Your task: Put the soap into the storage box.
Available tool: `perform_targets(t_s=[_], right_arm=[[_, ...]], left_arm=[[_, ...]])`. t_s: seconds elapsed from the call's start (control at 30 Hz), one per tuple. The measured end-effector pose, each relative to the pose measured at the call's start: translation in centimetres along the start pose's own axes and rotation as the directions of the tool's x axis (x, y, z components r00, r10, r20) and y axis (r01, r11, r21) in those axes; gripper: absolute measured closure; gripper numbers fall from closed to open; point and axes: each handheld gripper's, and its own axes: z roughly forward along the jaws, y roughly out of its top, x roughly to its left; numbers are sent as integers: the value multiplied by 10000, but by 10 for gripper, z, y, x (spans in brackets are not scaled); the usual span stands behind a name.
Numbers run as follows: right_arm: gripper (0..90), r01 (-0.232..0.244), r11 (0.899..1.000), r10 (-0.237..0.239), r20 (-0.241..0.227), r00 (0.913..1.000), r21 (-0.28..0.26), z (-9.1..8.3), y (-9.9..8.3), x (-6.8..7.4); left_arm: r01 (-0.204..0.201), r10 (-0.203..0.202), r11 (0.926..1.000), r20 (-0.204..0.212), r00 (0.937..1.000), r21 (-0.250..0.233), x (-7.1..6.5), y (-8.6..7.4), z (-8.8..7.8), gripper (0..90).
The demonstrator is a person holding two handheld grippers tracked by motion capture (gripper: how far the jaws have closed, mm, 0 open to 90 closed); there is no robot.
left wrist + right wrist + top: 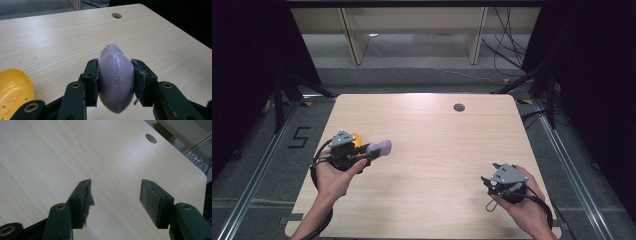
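Observation:
My left gripper (374, 150) is shut on a lilac oval soap bar (382, 147), held just above the table near its left edge. In the left gripper view the soap bar (116, 77) stands on edge between the two black pads (91, 81), its ends sticking out above and below them. A yellow perforated soap dish (356, 138) lies on the table right behind the left gripper; the same soap dish (13, 91) shows at lower left of the soap. My right gripper (488, 182) is open at the front right, nothing between its pads (153, 198).
The light wooden table (437, 150) has a round cable hole (459, 107) near its far edge, also visible as a hole (151, 138) ahead of the right gripper. Black cables trail from both grippers. Beyond the table are grey floor and wooden furniture legs.

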Motion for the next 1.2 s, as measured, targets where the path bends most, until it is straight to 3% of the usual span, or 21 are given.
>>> perform_targets(t_s=[0.4,0.73,1.2], right_arm=[[434,-75,10000,75,-20,10000,-33,1,0,0],[435,-42,9999,42,-42,10000,-92,1,0,-1],[439,-87,9999,87,-18,10000,-114,1,0,-3]], left_arm=[[269,-275,9993,-249,9993,-257,10,1,-7,591],[339,-367,9986,-715,9968,-394,20,4,-14,591],[506,-603,9963,-1457,9875,-694,33,1,-21,591]])
